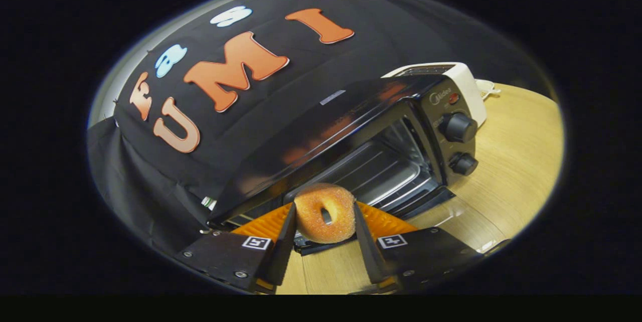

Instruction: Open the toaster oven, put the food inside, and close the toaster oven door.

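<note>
Two fingers are pinching the doughnut [325,213] upright in the gripper [324,235], with the toaster oven [351,146] gaping open at twelve o'clock. Risk: sugared crust slipping, or the ring clipping the dropped door [426,200] while heading inward.

the doughnut [325,213] is showing a golden-brown crust with a pale sugar speckle, and both fingers of the gripper [325,226] are pressing on it. the toaster oven [346,136] is presenting a glossy black casing, black knobs [459,127] and a small red lamp [454,98]; its wire rack [373,171] is showing silver-grey. the slot toaster [464,81] behind the oven is appearing cream-white. the table [511,156] is displaying a light yellow wood grain. square black-and-white markers [256,243] are showing on the dark gripper body.
</note>
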`<state>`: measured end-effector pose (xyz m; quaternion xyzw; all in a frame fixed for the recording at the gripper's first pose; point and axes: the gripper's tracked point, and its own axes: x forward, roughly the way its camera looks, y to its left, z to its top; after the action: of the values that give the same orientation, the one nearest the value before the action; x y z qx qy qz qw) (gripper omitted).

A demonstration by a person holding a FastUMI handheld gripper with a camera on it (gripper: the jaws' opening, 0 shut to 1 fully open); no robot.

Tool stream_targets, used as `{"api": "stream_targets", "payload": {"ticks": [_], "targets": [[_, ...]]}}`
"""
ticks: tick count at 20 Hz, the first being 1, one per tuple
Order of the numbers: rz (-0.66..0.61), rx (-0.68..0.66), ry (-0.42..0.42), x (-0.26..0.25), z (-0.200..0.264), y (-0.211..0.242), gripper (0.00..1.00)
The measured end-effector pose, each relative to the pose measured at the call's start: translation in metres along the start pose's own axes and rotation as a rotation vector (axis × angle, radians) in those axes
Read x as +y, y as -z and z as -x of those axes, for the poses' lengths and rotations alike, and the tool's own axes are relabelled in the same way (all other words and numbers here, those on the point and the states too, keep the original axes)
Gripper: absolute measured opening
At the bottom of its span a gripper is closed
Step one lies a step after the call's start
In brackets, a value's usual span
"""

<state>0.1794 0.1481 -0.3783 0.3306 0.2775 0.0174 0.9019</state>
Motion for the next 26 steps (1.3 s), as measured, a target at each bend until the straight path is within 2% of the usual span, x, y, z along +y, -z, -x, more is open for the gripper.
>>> {"api": "stream_targets", "payload": {"ticks": [1,2,3,6,7,8,20,26], "targets": [[-0.017,0.0,-0.005,0.004,-0.006,-0.001,0.65],[-0.006,0.01,0.026,-0.001,-0.01,0.0,0.72],[-0.006,0.017,0.038,-0.004,-0.015,0.003,0.74],[0.025,0.006,0.041,-0.002,-0.015,0.006,0.92],[0.039,0.004,0.036,-0.001,-0.013,0.006,0.93],[0.054,0.009,0.029,0.002,-0.008,0.009,0.98],[0.296,-0.012,0.079,-0.02,0.084,0.014,0.98],[0.388,0.075,0.126,-0.051,0.124,0.051,0.98]]}}
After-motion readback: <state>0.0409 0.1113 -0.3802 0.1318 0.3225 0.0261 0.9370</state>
